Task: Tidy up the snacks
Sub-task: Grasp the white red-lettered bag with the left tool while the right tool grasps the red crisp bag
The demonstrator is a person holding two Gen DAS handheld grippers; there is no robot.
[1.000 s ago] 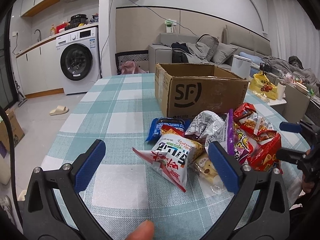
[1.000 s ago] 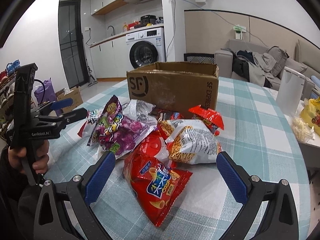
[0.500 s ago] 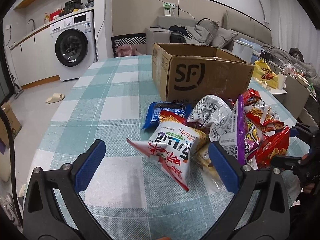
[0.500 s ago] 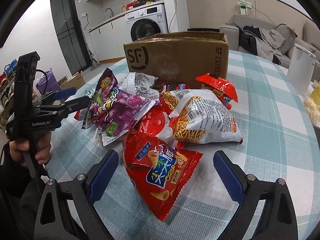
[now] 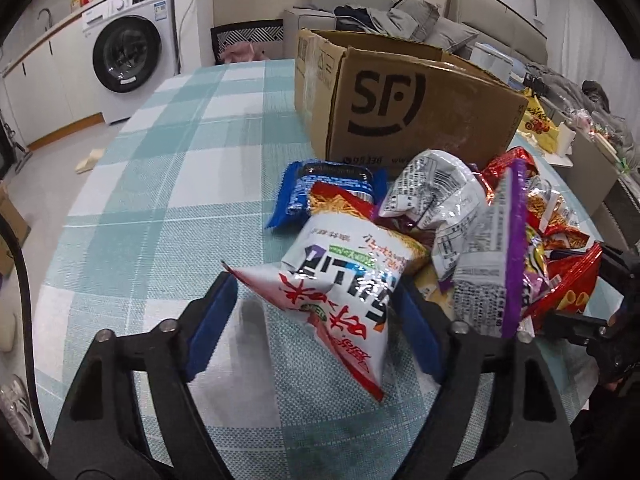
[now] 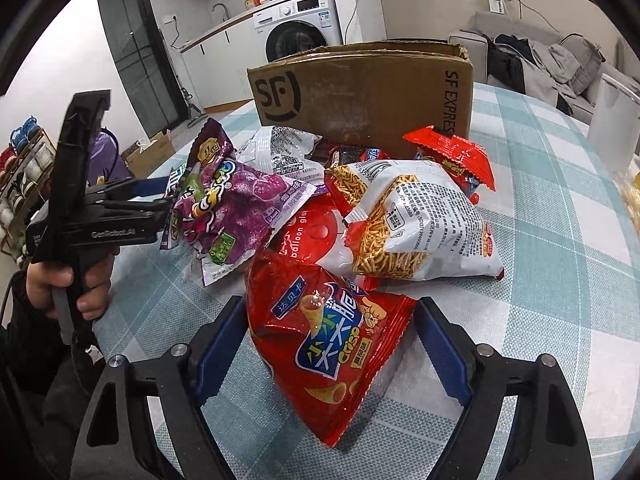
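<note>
A pile of snack bags lies on the checked tablecloth in front of an open brown SF cardboard box [image 5: 404, 108], which also shows in the right wrist view [image 6: 360, 92]. My left gripper [image 5: 316, 328] is open, its blue pads on either side of a white bag with red lettering [image 5: 344, 292]. My right gripper [image 6: 328, 348] is open around a red crisp bag [image 6: 328, 340]. A purple bag [image 6: 236, 204], a white noodle-snack bag [image 6: 416, 224], a blue bag [image 5: 328, 192] and a small red bag [image 6: 452, 152] lie in the pile.
The table [image 5: 180, 168] has bare cloth to the left of the pile and its edge is close on the left. A washing machine [image 5: 128, 48] and a sofa [image 5: 400, 16] stand beyond. A white container [image 6: 612, 120] stands at the right.
Both grippers have moved forward and down to the pile. The left pads now flank the white bag and the right pads flank the red crisp bag; both openings look narrower.
</note>
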